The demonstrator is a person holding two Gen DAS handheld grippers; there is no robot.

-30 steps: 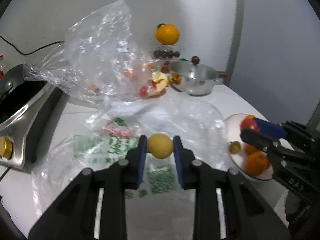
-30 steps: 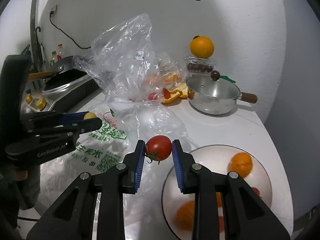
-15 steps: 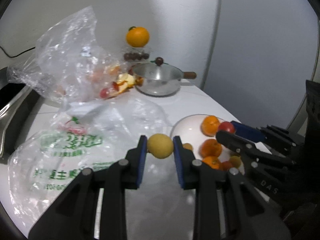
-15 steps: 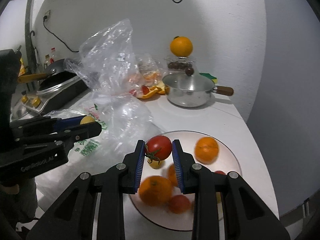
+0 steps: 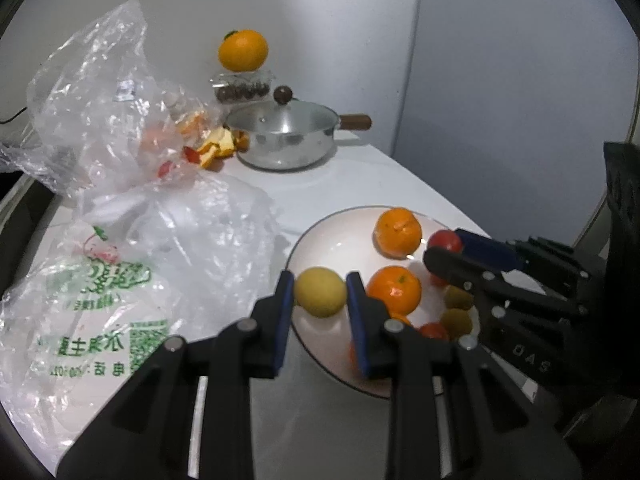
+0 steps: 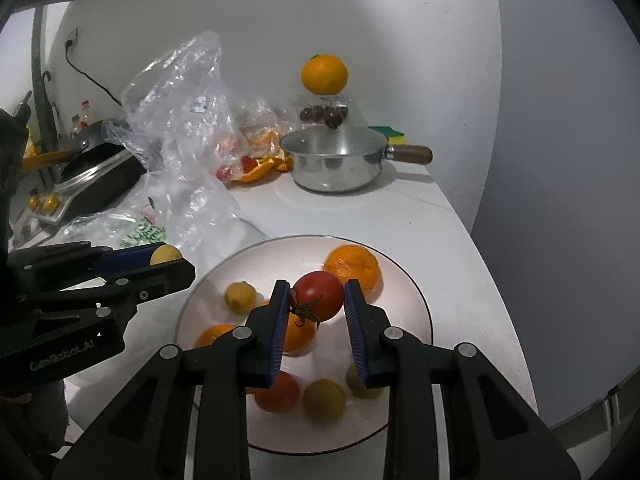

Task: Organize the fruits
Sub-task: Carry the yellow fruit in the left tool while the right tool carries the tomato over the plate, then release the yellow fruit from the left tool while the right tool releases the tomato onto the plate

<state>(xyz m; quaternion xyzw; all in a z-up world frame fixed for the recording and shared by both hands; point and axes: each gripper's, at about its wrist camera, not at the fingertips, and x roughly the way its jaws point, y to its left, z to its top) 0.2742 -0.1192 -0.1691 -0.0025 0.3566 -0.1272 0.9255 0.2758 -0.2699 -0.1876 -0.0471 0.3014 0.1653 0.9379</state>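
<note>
**Inspector:** Risk assessment, taking the plate [image 6: 416, 304] as reference. It is already crowded: oranges [image 5: 394, 289], small yellow fruits and a tomato lie across it. In my judgement, fruit released from above could strike what is there and roll over the rim onto the white counter [image 6: 440, 216]. The two grippers also stand close together over the plate, so a clash is possible.

**Assessor:** And the jaws?

**Inspector:** The left gripper [image 5: 320, 292] is closed on a yellow fruit [image 5: 320, 291], both blue pads pressed to its sides, over the plate's near-left rim. The right gripper [image 6: 317, 298] is clamped on a red tomato [image 6: 319, 295] with its green stalk showing, held above the plate's middle, in front of an orange. Neither fruit touches the plate.

**Assessor:** Other hazards?

**Inspector:** The plastic bags [image 5: 120, 240] lie just beside the plate's left edge; a stray fruit could lodge among them.
</note>
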